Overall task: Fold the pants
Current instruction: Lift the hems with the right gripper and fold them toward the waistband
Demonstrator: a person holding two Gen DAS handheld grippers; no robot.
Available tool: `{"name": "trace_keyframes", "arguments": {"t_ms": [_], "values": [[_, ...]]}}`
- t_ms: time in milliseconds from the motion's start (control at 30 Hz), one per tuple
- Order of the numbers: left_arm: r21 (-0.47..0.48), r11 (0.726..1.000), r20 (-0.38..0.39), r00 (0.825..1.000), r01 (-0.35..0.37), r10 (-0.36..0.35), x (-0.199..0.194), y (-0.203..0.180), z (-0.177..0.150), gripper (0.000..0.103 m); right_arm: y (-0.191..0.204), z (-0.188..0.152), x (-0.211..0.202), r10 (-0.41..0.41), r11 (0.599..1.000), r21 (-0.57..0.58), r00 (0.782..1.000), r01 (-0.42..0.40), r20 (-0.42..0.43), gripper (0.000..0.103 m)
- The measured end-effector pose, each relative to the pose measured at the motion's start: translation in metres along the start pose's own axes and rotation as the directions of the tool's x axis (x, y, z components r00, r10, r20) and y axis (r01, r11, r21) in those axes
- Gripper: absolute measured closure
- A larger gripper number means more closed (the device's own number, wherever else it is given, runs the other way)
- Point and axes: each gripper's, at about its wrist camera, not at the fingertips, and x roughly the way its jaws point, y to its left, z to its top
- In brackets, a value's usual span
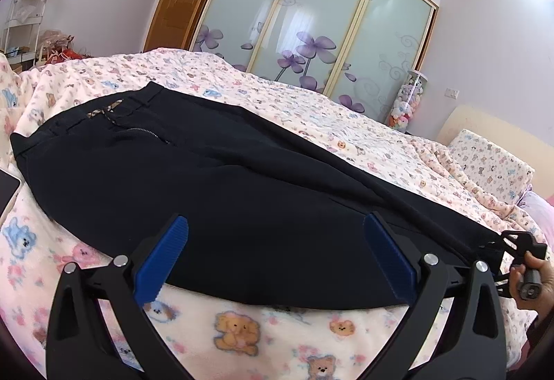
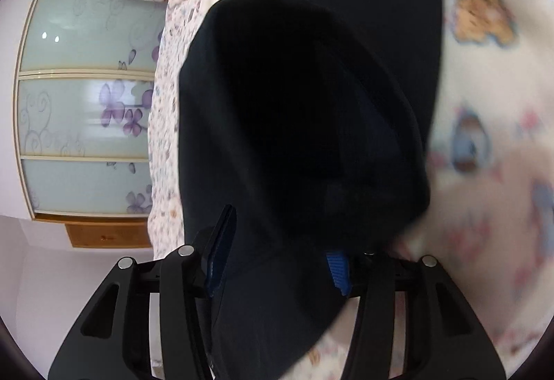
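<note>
Black pants [image 1: 207,172] lie flat across the teddy-bear blanket [image 1: 242,335], waistband and zipper [image 1: 145,130] at the left, legs running right. My left gripper [image 1: 277,224] hovers open over the pants' near edge, its blue pads [image 1: 166,262] wide apart with nothing pinched. At the far right, a hand [image 1: 535,283] holds my right gripper [image 1: 519,241] at the leg ends. In the right wrist view, which is rolled sideways, the black leg cloth [image 2: 304,103] is bunched between the blue pads [image 2: 221,252] of my right gripper [image 2: 280,241] and drapes over them, hiding the fingertips.
A dark flat device [image 1: 7,186] lies at the bed's left edge. A pillow [image 1: 491,165] sits at the right by the headboard. Beyond the bed stand a sliding-door wardrobe [image 1: 311,16], a tube of plush toys [image 1: 410,99] and a white shelf [image 1: 24,9].
</note>
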Motion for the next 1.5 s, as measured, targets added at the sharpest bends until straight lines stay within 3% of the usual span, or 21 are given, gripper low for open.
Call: {"name": "trace_keyframes", "arguments": {"t_ms": [33, 100, 133, 167, 200, 267, 300, 367, 400, 467, 600, 767, 800, 833, 900, 1000, 1100, 1200, 1400, 1467, 1500], "values": [[-0.004, 1.000, -0.005, 1.000, 0.001, -0.001, 0.001, 0.000, 0.000, 0.002, 0.006, 0.004, 0.001, -0.018, 0.999, -0.037, 1.000, 0.019, 0.017, 0.089], [-0.012, 1.000, -0.013, 1.000, 0.005, -0.005, 0.003, 0.001, 0.001, 0.002, 0.031, 0.011, -0.008, 0.047, 0.985, -0.168, 0.996, -0.034, 0.075, 0.092], [-0.015, 1.000, -0.015, 1.000, 0.007, -0.007, 0.004, 0.002, 0.001, 0.002, 0.047, 0.011, -0.021, 0.129, 0.961, -0.259, 0.985, -0.096, 0.114, 0.093], [-0.017, 1.000, -0.012, 1.000, 0.008, -0.008, 0.003, 0.003, 0.001, 0.002, 0.063, 0.010, -0.034, 0.219, 0.922, -0.352, 0.966, -0.160, 0.135, 0.093], [-0.017, 1.000, -0.009, 1.000, 0.010, -0.010, 0.002, 0.003, 0.001, 0.002, 0.079, 0.004, -0.053, 0.324, 0.850, -0.482, 0.932, -0.213, 0.160, 0.094], [-0.013, 1.000, 0.000, 1.000, 0.015, -0.015, 0.000, 0.003, 0.001, 0.002, 0.079, -0.001, -0.070, 0.359, 0.790, -0.588, 0.908, -0.174, 0.214, 0.099], [-0.011, 1.000, 0.003, 1.000, 0.016, -0.016, 0.000, 0.002, 0.001, 0.002, 0.068, 0.003, -0.070, 0.305, 0.808, -0.575, 0.924, -0.125, 0.229, 0.099], [-0.007, 1.000, 0.008, 1.000, 0.019, -0.019, -0.002, 0.001, 0.002, 0.002, 0.027, 0.020, -0.061, 0.160, 0.899, -0.435, 0.960, -0.046, 0.229, 0.099], [-0.005, 1.000, 0.010, 1.000, 0.019, -0.019, -0.002, 0.000, 0.002, 0.002, -0.004, 0.030, -0.058, 0.086, 0.946, -0.324, 0.971, -0.009, 0.225, 0.101], [-0.005, 1.000, 0.008, 1.000, 0.022, -0.022, -0.003, -0.001, 0.003, 0.002, -0.054, 0.043, -0.057, 0.024, 0.985, -0.169, 0.980, 0.010, 0.196, 0.102], [-0.011, 0.999, 0.000, 0.999, 0.032, -0.032, -0.004, -0.002, 0.003, 0.002, -0.056, 0.039, -0.072, 0.009, 0.991, -0.135, 0.990, 0.010, 0.141, 0.101], [-0.020, 1.000, 0.027, 1.000, 0.013, -0.012, -0.008, -0.003, 0.004, 0.002, 0.020, -0.004, -0.076, 0.100, 0.940, -0.336, 0.991, -0.063, 0.093, 0.100], [-0.016, 1.000, 0.031, 1.000, 0.004, -0.003, -0.008, -0.003, 0.004, 0.002, 0.043, -0.022, -0.065, 0.132, 0.922, -0.372, 0.990, -0.108, 0.040, 0.090], [-0.008, 1.000, 0.036, 0.999, -0.013, 0.013, -0.009, -0.003, 0.004, 0.002, 0.056, -0.033, -0.054, 0.152, 0.912, -0.383, 0.988, -0.145, -0.013, 0.056], [0.003, 0.999, 0.047, 0.998, -0.033, 0.033, -0.010, -0.003, 0.005, 0.002, 0.077, -0.066, -0.021, 0.204, 0.899, -0.362, 0.968, -0.245, -0.148, 0.027], [0.013, 0.997, 0.073, 0.995, -0.073, 0.071, -0.013, -0.002, 0.008, 0.002, 0.103, -0.106, 0.034, 0.247, 0.891, -0.304, 0.922, -0.337, -0.299, 0.052], [0.025, 0.994, 0.087, 0.991, -0.106, 0.103, -0.014, 0.002, 0.012, 0.002, 0.113, -0.122, 0.087, 0.248, 0.924, -0.192, 0.901, -0.330, -0.356, 0.057], [0.021, 0.993, 0.074, 0.990, -0.119, 0.117, -0.011, 0.007, 0.013, 0.002, 0.107, -0.129, 0.112, 0.240, 0.950, -0.116, 0.916, -0.290, -0.322, 0.058], [0.001, 0.988, 0.040, 0.987, -0.153, 0.153, -0.005, 0.021, 0.016, 0.002, 0.090, -0.108, 0.132, 0.240, 0.965, -0.069, 0.960, -0.251, -0.141, 0.065], [-0.001, 0.989, 0.019, 0.989, -0.145, 0.145, -0.002, 0.024, 0.016, 0.002, 0.094, -0.102, 0.136, 0.220, 0.962, -0.147, 0.971, -0.231, -0.089, 0.075], [-0.001, 0.990, 0.006, 0.990, -0.138, 0.138, 0.000, 0.026, 0.016, 0.002, 0.091, -0.102, 0.135, 0.228, 0.958, -0.163, 0.971, -0.238, -0.074, 0.092]]}}
